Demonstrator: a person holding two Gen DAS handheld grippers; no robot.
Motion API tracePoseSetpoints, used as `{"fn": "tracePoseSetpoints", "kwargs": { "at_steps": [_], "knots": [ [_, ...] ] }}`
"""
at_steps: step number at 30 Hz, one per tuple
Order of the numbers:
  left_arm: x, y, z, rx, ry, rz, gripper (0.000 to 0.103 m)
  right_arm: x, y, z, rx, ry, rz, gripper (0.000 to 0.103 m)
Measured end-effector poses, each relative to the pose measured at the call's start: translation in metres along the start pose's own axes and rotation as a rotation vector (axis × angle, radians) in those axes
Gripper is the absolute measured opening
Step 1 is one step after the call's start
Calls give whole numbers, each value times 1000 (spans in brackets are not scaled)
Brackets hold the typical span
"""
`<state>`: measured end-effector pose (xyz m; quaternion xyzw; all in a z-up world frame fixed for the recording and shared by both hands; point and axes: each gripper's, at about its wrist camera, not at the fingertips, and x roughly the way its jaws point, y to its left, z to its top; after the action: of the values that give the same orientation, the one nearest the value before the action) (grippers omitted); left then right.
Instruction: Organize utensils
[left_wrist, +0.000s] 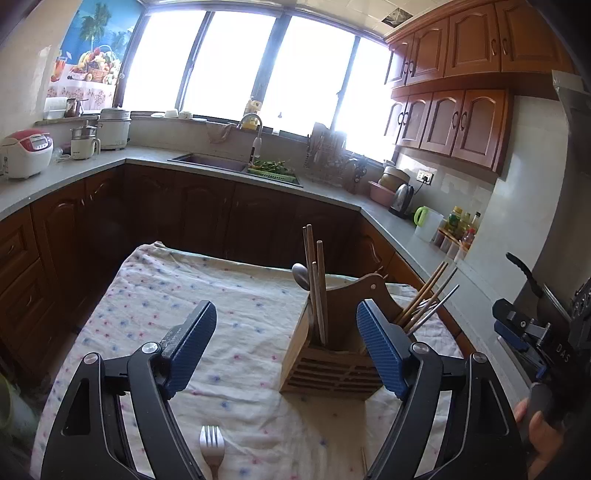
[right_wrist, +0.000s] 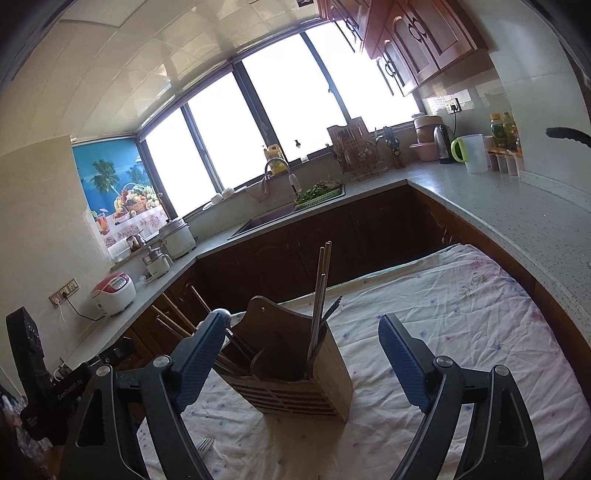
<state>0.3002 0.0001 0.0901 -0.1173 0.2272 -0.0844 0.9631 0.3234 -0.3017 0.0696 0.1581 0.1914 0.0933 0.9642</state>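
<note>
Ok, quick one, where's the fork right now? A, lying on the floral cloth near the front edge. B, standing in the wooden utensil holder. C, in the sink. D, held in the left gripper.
A: the fork lies flat on the floral cloth, in front of the wooden utensil holder, and the open left gripper has nothing between its fingers.
</note>
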Motion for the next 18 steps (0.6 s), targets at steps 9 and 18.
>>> {"fn": "tracePoseSetpoints", "kwargs": {
  "at_steps": [9,18],
  "knots": [
    [-31,9,-27,-34,24,20,94,-29,4,-29,10,14,7,93],
    [-69,6,-77,0,56,30,101,-67,7,-80,0,41,5,101]
  ]
}}
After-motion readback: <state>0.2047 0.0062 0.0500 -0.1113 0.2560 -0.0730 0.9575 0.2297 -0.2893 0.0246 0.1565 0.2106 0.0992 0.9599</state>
